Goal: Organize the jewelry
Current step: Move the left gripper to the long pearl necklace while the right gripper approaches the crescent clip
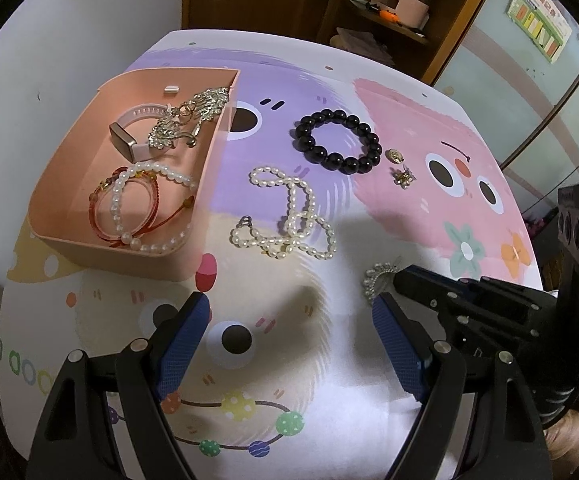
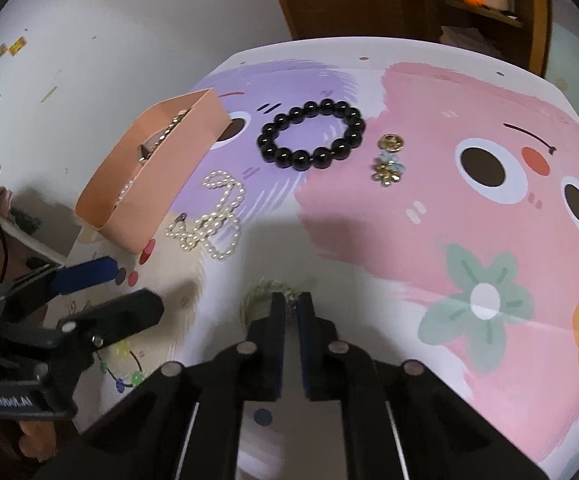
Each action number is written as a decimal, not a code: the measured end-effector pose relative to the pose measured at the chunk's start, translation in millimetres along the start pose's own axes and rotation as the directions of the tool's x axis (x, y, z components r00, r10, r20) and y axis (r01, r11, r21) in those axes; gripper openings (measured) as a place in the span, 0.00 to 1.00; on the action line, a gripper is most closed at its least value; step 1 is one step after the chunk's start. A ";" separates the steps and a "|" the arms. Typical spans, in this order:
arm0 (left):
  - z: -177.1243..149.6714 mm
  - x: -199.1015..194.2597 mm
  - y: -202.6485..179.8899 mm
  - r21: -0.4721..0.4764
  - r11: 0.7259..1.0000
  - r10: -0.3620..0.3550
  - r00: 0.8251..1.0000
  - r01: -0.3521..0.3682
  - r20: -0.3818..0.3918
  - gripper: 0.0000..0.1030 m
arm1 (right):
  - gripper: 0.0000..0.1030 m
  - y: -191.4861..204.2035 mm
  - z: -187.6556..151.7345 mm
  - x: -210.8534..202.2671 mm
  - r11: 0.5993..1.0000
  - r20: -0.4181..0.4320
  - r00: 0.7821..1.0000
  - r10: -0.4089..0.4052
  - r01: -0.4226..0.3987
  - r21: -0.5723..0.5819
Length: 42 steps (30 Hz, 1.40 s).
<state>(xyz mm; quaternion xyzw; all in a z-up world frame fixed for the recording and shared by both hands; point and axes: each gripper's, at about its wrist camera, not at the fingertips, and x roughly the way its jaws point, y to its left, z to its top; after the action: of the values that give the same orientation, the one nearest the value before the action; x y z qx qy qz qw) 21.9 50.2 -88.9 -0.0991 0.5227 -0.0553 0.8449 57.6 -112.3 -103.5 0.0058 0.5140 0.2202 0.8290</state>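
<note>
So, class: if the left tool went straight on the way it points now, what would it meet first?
Most likely the loose pearl necklace on the table mat. The left tool is open with only bare mat between its fingers, and the necklace lies just ahead. Depth is unclear, so it might touch the mat first.

The cartoon-printed table [image 1: 409,92] carries a pink box [image 1: 69,184], pearl necklace [image 1: 289,216], black bead bracelet [image 1: 337,140], and seemingly two small charms [image 1: 399,166].

Two close wrist views over the table [image 1: 329,60], sharing the black bracelet [image 1: 337,140]
</note>
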 end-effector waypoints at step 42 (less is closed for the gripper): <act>63.4 59.6 -44.9 0.110 0.989 0.117 0.984 -0.103 -0.132 0.03 | 0.03 -42.1 1.3 -46.8 0.990 0.117 0.990 0.076 -0.088 0.106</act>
<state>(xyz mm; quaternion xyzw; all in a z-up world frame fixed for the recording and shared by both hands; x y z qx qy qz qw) 105.8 1.7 -103.2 -0.0223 0.5810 -0.0419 0.8125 56.3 -167.5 -73.0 0.0855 0.4772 0.2246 0.8453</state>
